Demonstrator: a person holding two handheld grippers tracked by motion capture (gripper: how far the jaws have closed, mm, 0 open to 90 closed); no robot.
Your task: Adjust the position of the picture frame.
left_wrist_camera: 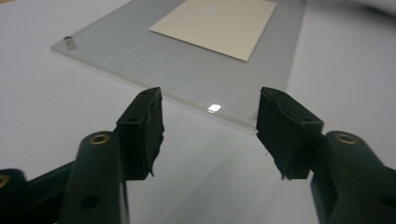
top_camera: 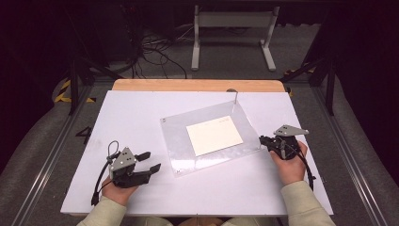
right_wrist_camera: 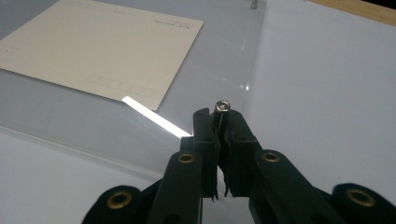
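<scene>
- The clear acrylic plate (top_camera: 207,136) lay flat near the middle of the white tabletop (top_camera: 141,197), turned a little askew, with a cream card (top_camera: 214,135) resting at its centre, printed side up as far as I could read from the right gripper view.
- Small metal standoff pins sat at the plate's corners: one at the far right corner (top_camera: 235,95), one at the far left corner (left_wrist_camera: 69,42), and one at the near right corner (right_wrist_camera: 222,107).
- My right tongs (right_wrist_camera: 219,122) were pinched shut on that near right corner pin, jaws pressed together just under its head. I judged I held it there to turn or lift the pin, or to steady that corner.
- My left tongs (left_wrist_camera: 210,135) stood wide, holding nothing, low over the tabletop and aimed at the plate's near edge, just short of it. That looked like a waiting pose, ready to brace the plate if it slid.
- Edges: the plate's near edge showed as a thin bright line in the left gripper view, hard to catch with a jaw while flat on the surface.
- Room: bare tabletop lay all around the plate, widest at the left and near sides. The wooden strip (top_camera: 197,84) along the far edge sat well behind it. Nothing crowded either hand.
</scene>
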